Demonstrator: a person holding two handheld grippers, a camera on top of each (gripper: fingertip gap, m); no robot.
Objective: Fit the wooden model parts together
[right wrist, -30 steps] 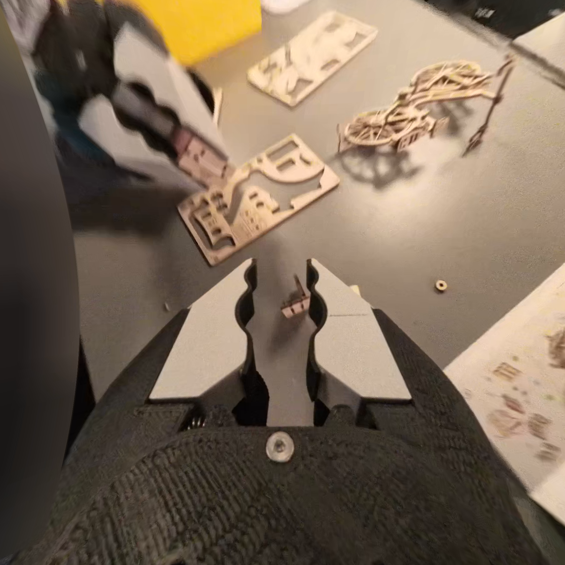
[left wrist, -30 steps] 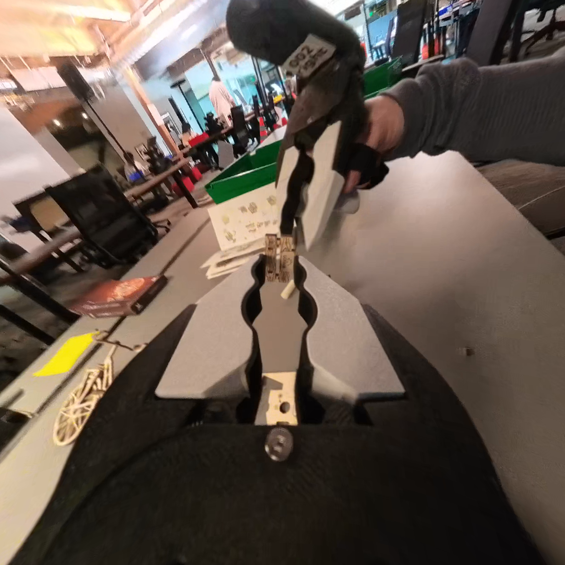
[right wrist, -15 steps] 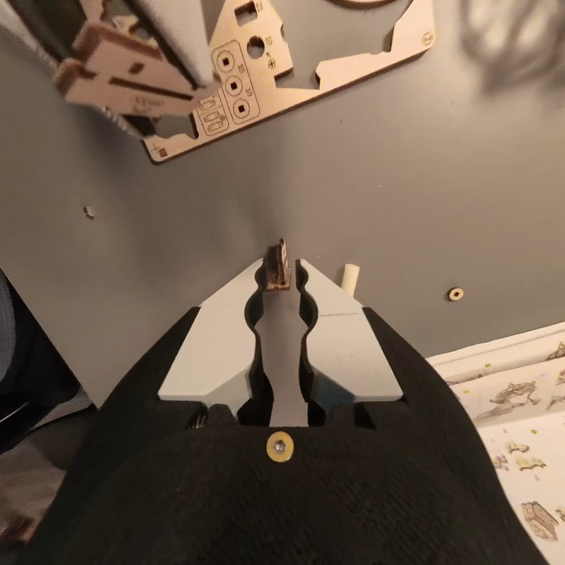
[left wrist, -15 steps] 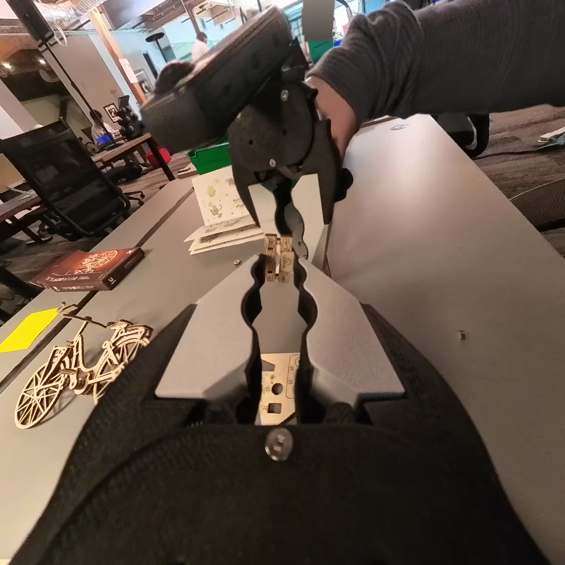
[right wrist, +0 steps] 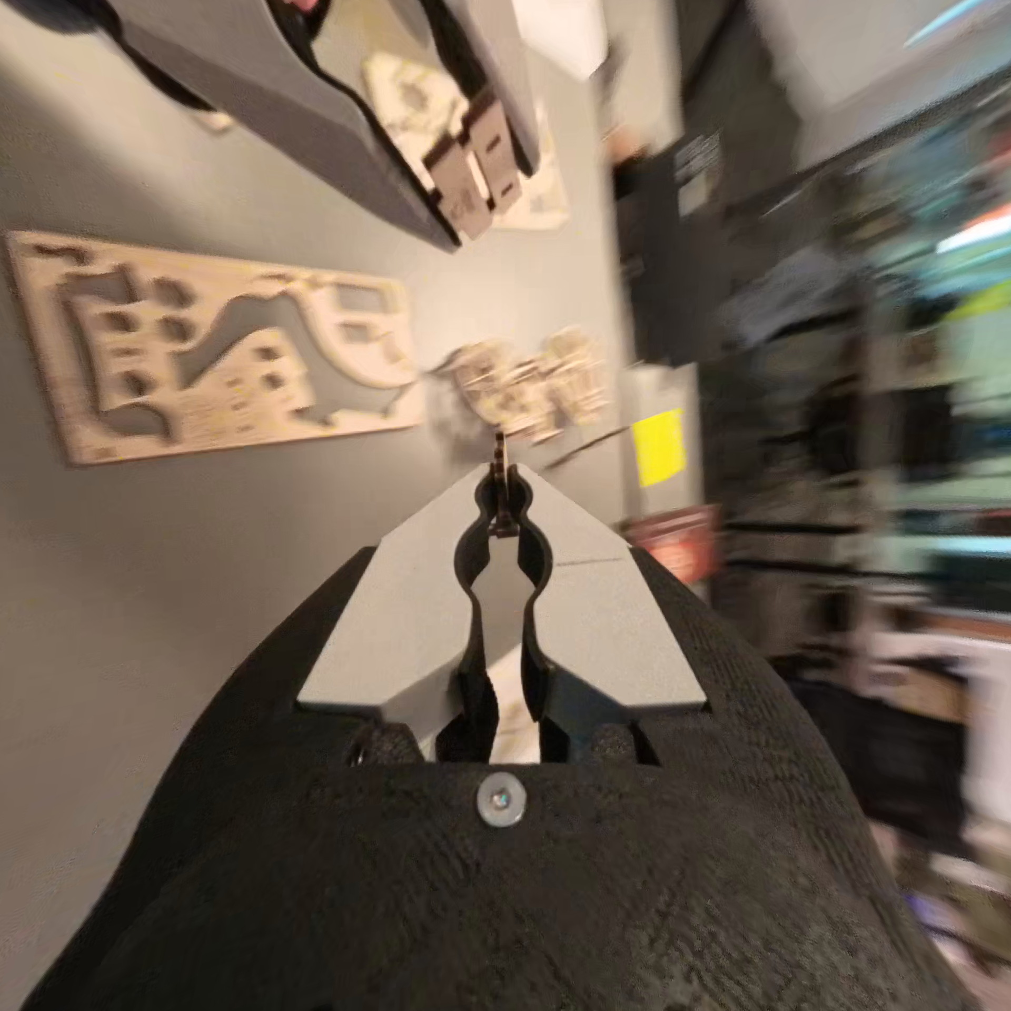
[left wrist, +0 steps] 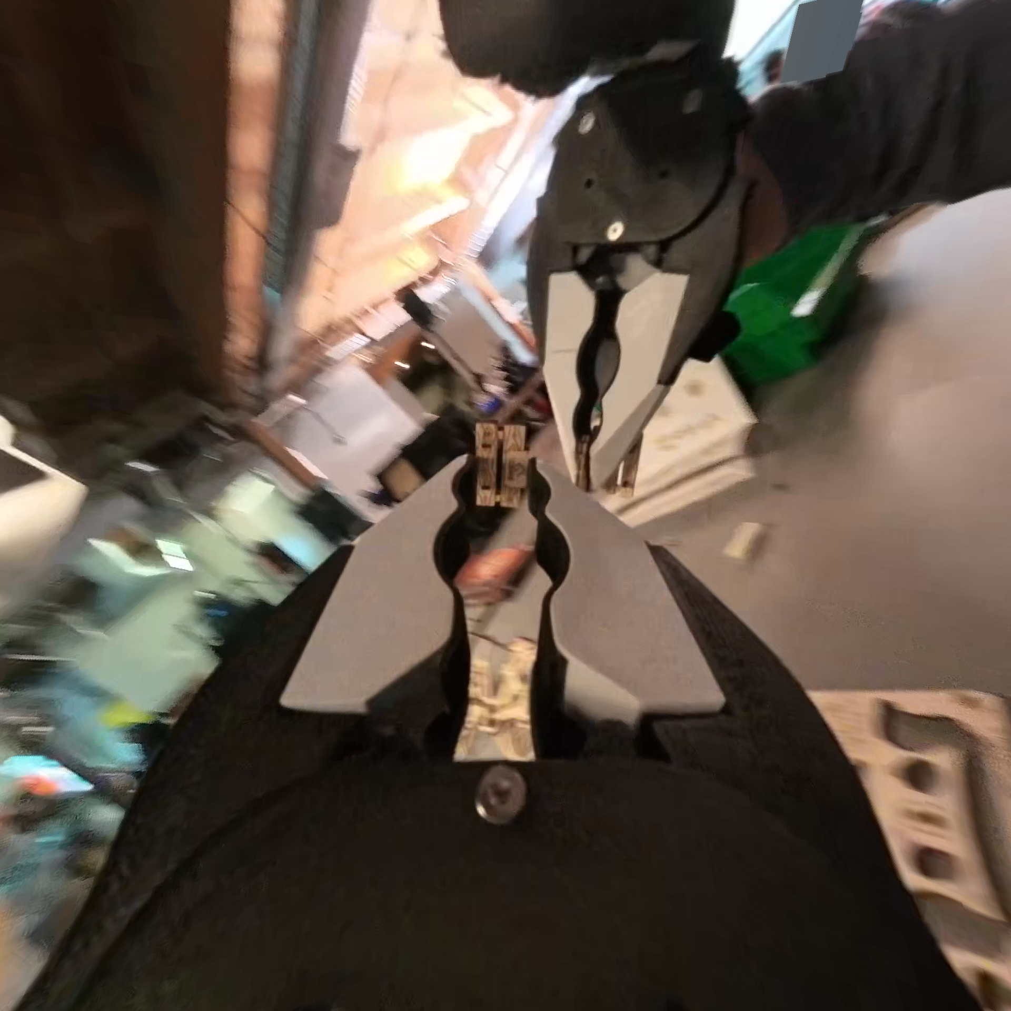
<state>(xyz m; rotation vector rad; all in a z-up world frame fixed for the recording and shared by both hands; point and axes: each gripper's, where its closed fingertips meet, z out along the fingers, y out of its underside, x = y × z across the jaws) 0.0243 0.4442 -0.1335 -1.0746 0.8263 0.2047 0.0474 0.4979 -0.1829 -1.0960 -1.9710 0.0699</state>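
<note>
My left gripper (left wrist: 502, 477) is shut on a small slotted wooden assembly (left wrist: 500, 444) that sticks out past its tips. It also shows at the top of the right wrist view (right wrist: 487, 205), with the assembly (right wrist: 465, 186) in its jaws. My right gripper (right wrist: 500, 477) is shut on a thin wooden piece (right wrist: 499, 449), seen edge-on. In the left wrist view the right gripper (left wrist: 593, 446) hangs tips down just right of the assembly, a small gap apart, with the piece (left wrist: 584, 465) at its tips. Both views are motion-blurred.
A punched-out wooden part sheet (right wrist: 219, 350) lies on the grey table (right wrist: 164, 574), next to a wooden bicycle model (right wrist: 530, 383) and a yellow note (right wrist: 659, 446). A green bin (left wrist: 788, 323), printed paper sheets (left wrist: 695, 426) and a small white peg (left wrist: 744, 539) lie beyond the right gripper. Tip to tip, the grippers are about 7 centimeters apart.
Both grippers have lifted and swung round, so the backgrounds have turned and blurred. The right gripper's wooden piece has drawn close beside the left gripper's assembly. Both grips are unchanged.
</note>
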